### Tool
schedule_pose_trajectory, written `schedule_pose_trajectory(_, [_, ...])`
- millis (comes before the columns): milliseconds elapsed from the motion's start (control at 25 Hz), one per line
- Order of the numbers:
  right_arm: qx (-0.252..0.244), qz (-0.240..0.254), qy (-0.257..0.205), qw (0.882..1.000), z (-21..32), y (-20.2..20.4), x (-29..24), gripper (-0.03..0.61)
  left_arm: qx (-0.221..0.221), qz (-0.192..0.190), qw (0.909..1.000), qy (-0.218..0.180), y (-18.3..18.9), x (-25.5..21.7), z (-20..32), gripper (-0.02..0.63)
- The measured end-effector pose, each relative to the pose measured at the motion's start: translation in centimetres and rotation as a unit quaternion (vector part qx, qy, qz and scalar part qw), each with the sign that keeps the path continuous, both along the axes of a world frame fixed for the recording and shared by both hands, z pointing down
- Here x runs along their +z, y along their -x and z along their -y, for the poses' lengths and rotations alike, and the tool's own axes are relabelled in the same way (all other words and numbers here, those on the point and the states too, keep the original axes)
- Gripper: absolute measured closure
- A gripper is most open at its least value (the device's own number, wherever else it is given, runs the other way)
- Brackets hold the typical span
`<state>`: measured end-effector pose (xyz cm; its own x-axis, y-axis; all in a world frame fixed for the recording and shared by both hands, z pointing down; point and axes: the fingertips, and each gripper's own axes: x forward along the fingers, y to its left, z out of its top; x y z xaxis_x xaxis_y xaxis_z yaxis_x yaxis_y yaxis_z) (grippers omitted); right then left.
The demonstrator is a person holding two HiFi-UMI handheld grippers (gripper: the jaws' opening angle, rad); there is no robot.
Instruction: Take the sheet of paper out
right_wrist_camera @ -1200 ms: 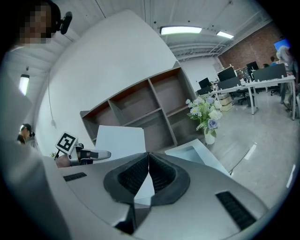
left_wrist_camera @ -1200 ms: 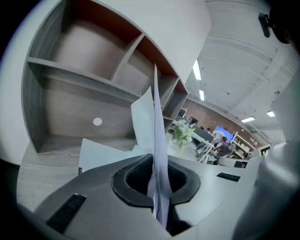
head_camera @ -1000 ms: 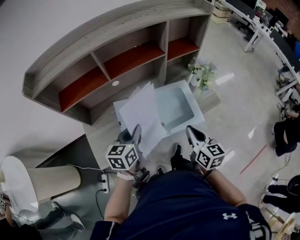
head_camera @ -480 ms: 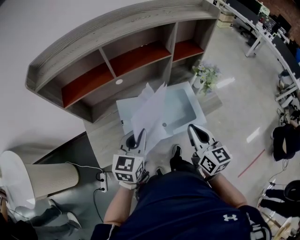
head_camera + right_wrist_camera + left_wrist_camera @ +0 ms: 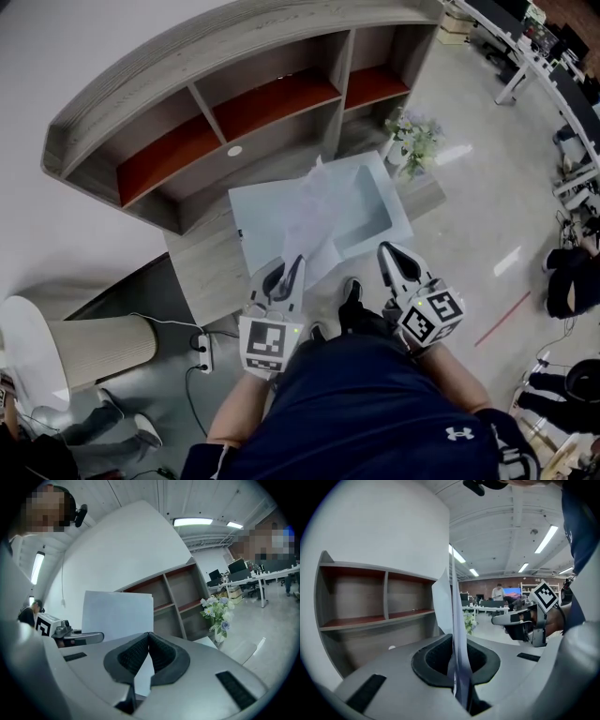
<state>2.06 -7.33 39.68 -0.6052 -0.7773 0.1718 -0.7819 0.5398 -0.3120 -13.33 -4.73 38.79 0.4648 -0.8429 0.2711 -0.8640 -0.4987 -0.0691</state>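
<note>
**Sheet pinched in the left tool, far end over the box**

The left tool [image 5: 286, 272] is nearest the person, and its jaws are clamped narrow on the lower edge of the sheet of paper [image 5: 314, 211]. In the left gripper view the sheet [image 5: 457, 620] shows edge-on between the pads, rising almost upright, and it may be more than one leaf. The right tool [image 5: 394, 261] sits level with it, to the right and apart from the paper. Its jaws are closed tip to tip with nothing between them [image 5: 147, 639], and the sheet [image 5: 117, 613] only shows behind them.

From the left tool the sheet's long axis runs away from the person, up and toward the shelf unit [image 5: 234, 103]. Its far end hangs over the pale open box [image 5: 370, 202] on the surface [image 5: 206, 272]. Whether that end is free of the box wall, I cannot tell.

The coming move likely depends on drawing the sheet back along that axis, and only the left tool is placed to do it. Flowers [image 5: 412, 141] stand beyond the box's far right corner.
</note>
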Motion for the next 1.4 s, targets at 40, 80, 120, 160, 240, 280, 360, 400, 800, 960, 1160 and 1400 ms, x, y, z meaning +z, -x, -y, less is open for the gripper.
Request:
schedule_pose_trajectory(40, [0.002, 0.001, 0.003, 1.0, 0.1, -0.2, 0.1, 0.565, 0.003, 0.002, 1.0, -0.004, -0.3, -0.1, 0.0, 0.584])
schedule_pose_trajectory(80, [0.005, 0.003, 0.006, 1.0, 0.1, -0.4, 0.2, 0.565, 0.006, 0.003, 1.0, -0.006, -0.6, -0.2, 0.0, 0.584])
schedule_pose_trajectory(120, [0.007, 0.004, 0.009, 1.0, 0.0, -0.7, 0.4, 0.565, 0.009, 0.002, 0.9999, -0.006, -0.9, -0.2, 0.0, 0.584])
schedule_pose_trajectory(160, [0.01, 0.006, 0.011, 1.0, 0.0, -0.9, 0.4, 0.565, 0.011, 0.0, 0.9999, -0.006, -1.1, -0.3, 0.0, 0.584])
schedule_pose_trajectory(240, [0.014, 0.008, 0.009, 1.0, 0.4, -1.4, 0.3, 0.565, 0.01, -0.004, 0.9999, -0.008, -1.4, -0.5, 0.4, 0.584])
schedule_pose_trajectory(280, [0.015, 0.007, 0.006, 1.0, 0.6, -1.6, 0.2, 0.565, 0.007, -0.008, 0.9999, -0.012, -1.5, -0.7, 0.7, 0.583])
schedule_pose_trajectory(360, [0.016, 0.008, 0.001, 1.0, 1.1, -1.8, 0.2, 0.565, 0.002, -0.016, 0.9996, -0.021, -1.6, -1.0, 1.3, 0.584])
schedule_pose_trajectory(400, [0.015, 0.008, 0.0, 1.0, 1.2, -1.9, 0.2, 0.565, 0.003, -0.015, 0.9996, -0.022, -1.8, -1.0, 1.4, 0.584])
schedule_pose_trajectory(800, [0.007, -0.007, 0.005, 1.0, 1.8, -2.0, 0.6, 0.565, 0.004, -0.012, 0.9997, -0.023, -2.7, -0.8, 2.3, 0.583])
schedule_pose_trajectory(960, [0.002, -0.015, -0.002, 1.0, 2.1, -1.8, 0.6, 0.565, 0.003, -0.014, 0.9997, -0.019, -2.6, -0.5, 2.5, 0.584])
schedule_pose_trajectory(1160, [-0.001, -0.018, -0.001, 1.0, 2.1, -1.6, 0.8, 0.565, 0.001, -0.013, 0.9998, -0.018, -2.4, -0.4, 2.6, 0.584])
schedule_pose_trajectory(1400, [-0.003, -0.019, 0.001, 1.0, 2.4, -1.5, 1.0, 0.565, 0.0, -0.012, 0.9998, -0.017, -2.3, -0.4, 3.1, 0.584])
